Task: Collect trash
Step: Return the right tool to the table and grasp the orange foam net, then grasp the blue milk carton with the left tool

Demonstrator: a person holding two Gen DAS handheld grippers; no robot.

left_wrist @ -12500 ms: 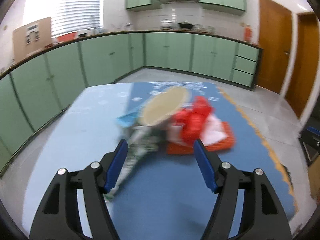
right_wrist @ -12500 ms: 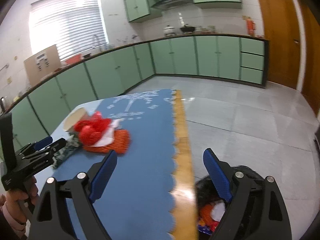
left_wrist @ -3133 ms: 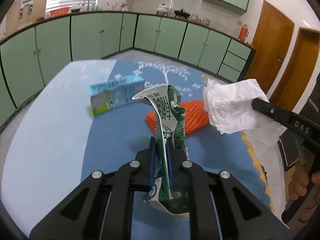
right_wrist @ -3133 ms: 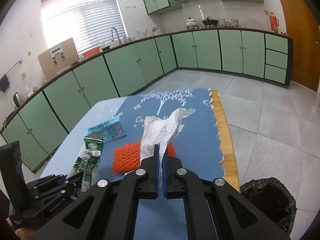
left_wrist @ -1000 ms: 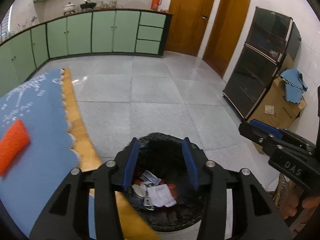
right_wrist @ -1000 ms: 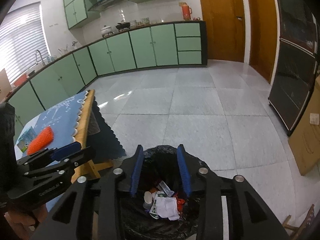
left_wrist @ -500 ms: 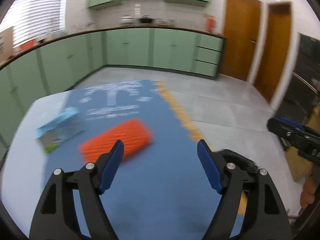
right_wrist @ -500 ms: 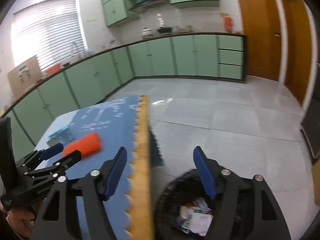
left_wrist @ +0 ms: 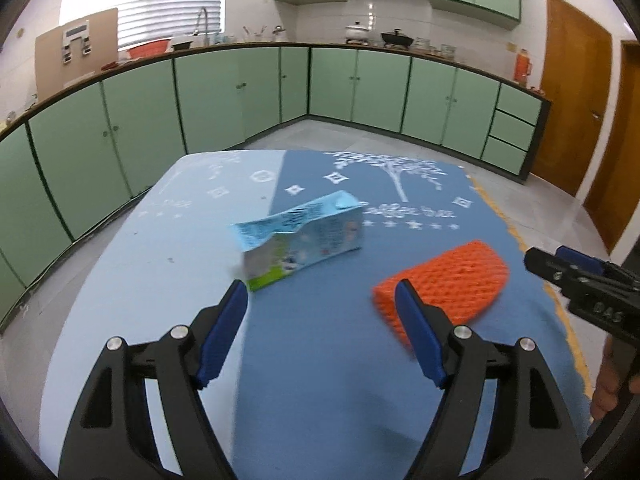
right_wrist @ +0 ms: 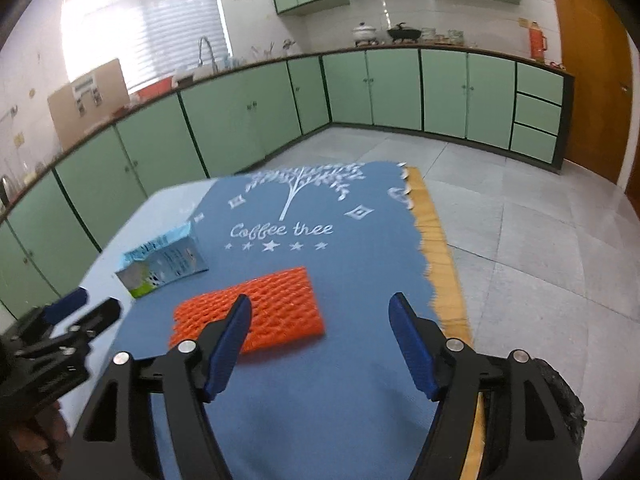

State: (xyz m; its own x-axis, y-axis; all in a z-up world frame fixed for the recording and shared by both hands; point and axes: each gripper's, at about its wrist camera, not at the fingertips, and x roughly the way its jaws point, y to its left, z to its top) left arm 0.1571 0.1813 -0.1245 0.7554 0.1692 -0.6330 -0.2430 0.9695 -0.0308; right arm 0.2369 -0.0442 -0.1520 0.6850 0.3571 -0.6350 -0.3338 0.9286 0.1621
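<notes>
Two pieces of trash lie on the blue tablecloth (left_wrist: 320, 380): a crushed light-blue milk carton (left_wrist: 300, 240) (right_wrist: 164, 262) and an orange foam net sleeve (left_wrist: 444, 284) (right_wrist: 256, 312). My left gripper (left_wrist: 320, 300) is open above the cloth, with the carton just beyond its left finger and the sleeve behind its right finger. Over the cloth's near part my right gripper (right_wrist: 318, 304) is open, its left finger in front of the sleeve. Neither gripper holds anything. Each gripper shows at the edge of the other's view. The black trash bag (right_wrist: 560, 400) peeks out at the right wrist view's lower right.
The table's wooden edge (right_wrist: 444, 264) runs along the right of the cloth, with grey tiled floor (right_wrist: 540, 240) beyond it. Green cabinets (left_wrist: 360, 88) line the far walls. Brown doors (left_wrist: 576, 92) stand at the right. A hand (left_wrist: 608, 392) grips the right tool.
Both grippers have swung from over the trash bag back to the table, and their jaws have widened. The carton and the orange sleeve now lie right in front of them.
</notes>
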